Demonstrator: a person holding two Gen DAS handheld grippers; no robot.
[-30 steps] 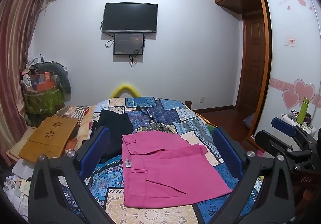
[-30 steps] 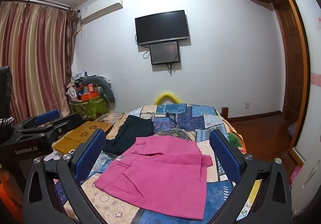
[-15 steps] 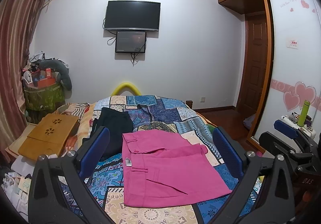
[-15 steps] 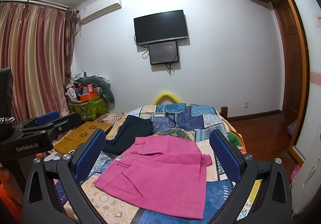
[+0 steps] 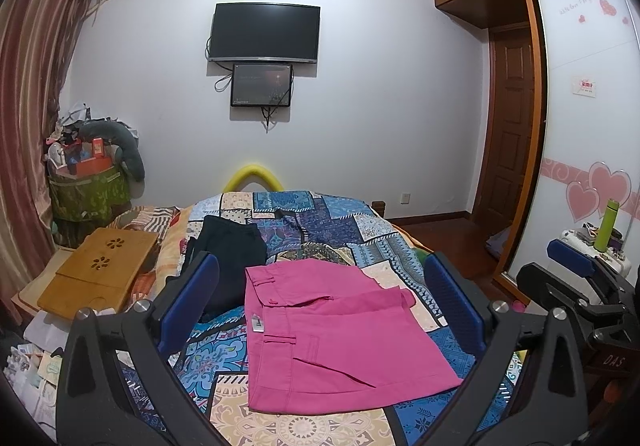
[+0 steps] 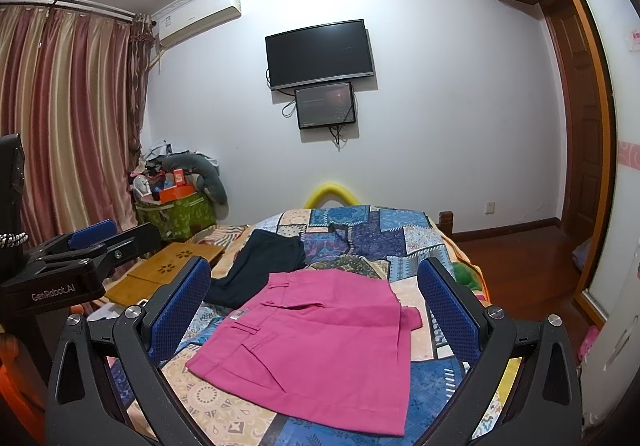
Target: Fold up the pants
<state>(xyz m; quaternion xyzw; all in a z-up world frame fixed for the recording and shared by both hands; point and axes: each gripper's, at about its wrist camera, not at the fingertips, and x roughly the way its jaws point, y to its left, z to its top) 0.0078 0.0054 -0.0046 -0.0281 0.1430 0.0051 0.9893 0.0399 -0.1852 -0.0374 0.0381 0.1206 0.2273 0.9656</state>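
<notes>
Pants [image 5: 332, 330], soft and light, lie folded on the bed [image 5: 344, 222]; I hold both grippers [image 5: 322, 306] [image 6: 316, 310] released above, eyeing the hem corners.

**Two wrist cameras looking down a bed toward the far wall**

Both fisheye views sit raised above the near end of the bed [image 5: 336, 222], facing along it to the wall-mounted television [image 5: 265, 32]. The left wrist view looks from the left, catching the right gripper [image 5: 576, 266] at its right edge. The right wrist view looks from the right, catching the left gripper [image 6: 90, 242] at its left edge. Both share the pink pants [image 5: 336, 334], which lie near.
</notes>
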